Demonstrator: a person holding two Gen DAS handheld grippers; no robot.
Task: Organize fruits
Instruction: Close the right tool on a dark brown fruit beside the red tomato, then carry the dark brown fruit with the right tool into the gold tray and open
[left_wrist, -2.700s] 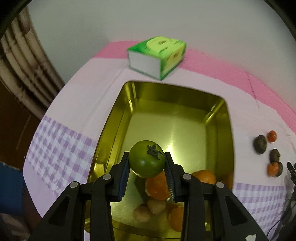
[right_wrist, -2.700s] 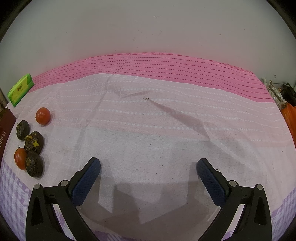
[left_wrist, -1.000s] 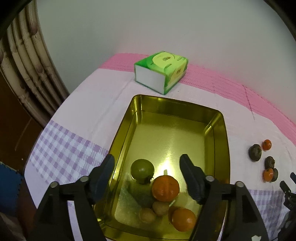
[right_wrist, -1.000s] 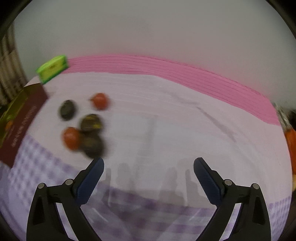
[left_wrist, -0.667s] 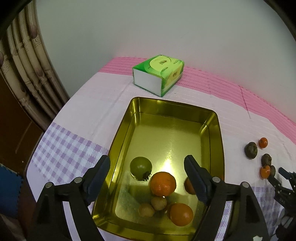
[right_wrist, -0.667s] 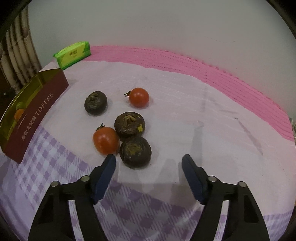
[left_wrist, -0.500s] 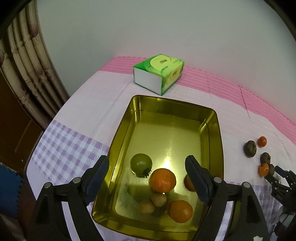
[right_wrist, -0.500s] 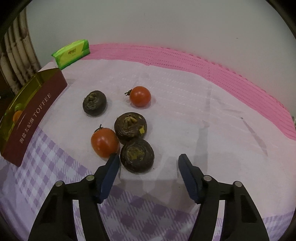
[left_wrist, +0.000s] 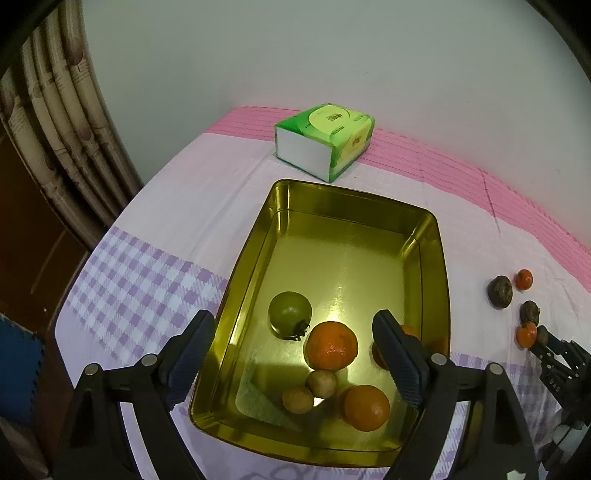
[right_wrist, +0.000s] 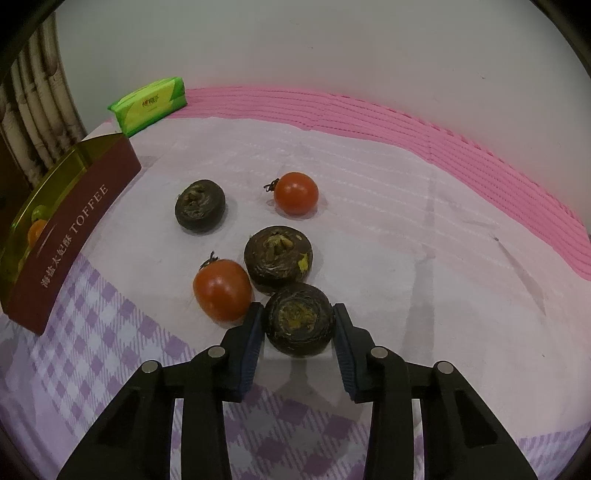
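Observation:
In the left wrist view, a gold tin (left_wrist: 428, 236) holds a green tomato (left_wrist: 289, 314), oranges (left_wrist: 331, 345) and two small brown fruits (left_wrist: 322, 383). My left gripper (left_wrist: 295, 358) is open and empty above the tin's near end. In the right wrist view, my right gripper (right_wrist: 298, 328) has its pads on both sides of the nearest dark water chestnut (right_wrist: 298, 323), which rests on the cloth. A red tomato (right_wrist: 222, 289) touches the left pad. Two more dark chestnuts (right_wrist: 277, 259) (right_wrist: 200, 205) and a second red tomato (right_wrist: 296, 192) lie beyond.
A green tissue pack (left_wrist: 325, 140) stands behind the tin, also seen in the right wrist view (right_wrist: 149, 103). The tin's maroon side marked TOFFEE (right_wrist: 70, 236) is at the left. The table's left edge and a curtain (left_wrist: 55, 122) are to the left. The wall is behind.
My left gripper let go of the green tomato into the tin and drew back, open. My right gripper swung to the loose fruits, advanced, and closed around the nearest dark chestnut.

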